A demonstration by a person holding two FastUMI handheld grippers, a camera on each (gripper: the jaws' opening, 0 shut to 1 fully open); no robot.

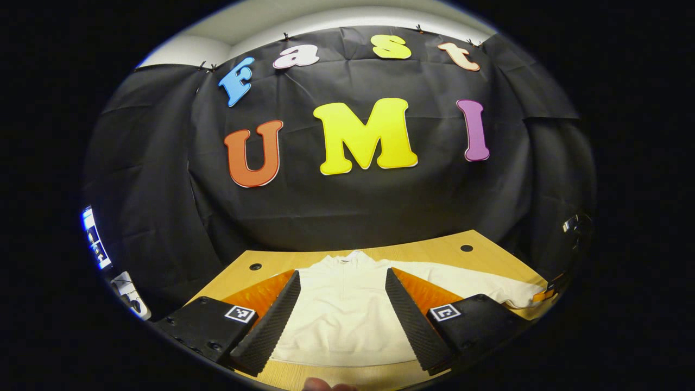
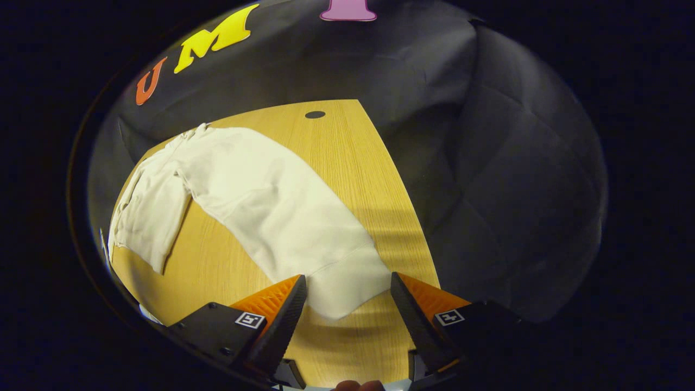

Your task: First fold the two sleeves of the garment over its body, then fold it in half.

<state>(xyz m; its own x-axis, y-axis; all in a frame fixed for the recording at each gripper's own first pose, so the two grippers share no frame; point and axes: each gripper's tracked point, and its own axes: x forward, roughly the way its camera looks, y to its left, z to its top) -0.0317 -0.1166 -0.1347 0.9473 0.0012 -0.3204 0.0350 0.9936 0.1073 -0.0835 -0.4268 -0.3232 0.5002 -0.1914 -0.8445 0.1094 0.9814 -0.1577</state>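
left gripper (image 1: 343, 290) wide apart over cream garment (image 1: 347, 320) at lower centre, holding nothing. right gripper (image 2: 347, 296) wide apart, sleeve cuff (image 2: 347, 296) between fingers, unpinched, on wooden table (image 2: 347, 163).

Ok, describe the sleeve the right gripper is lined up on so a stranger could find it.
Start at the wooden table and its cream garment. One sleeve runs out flat toward the open right gripper, cuff between its fingers. Unlike the body, it is a long, narrow band.
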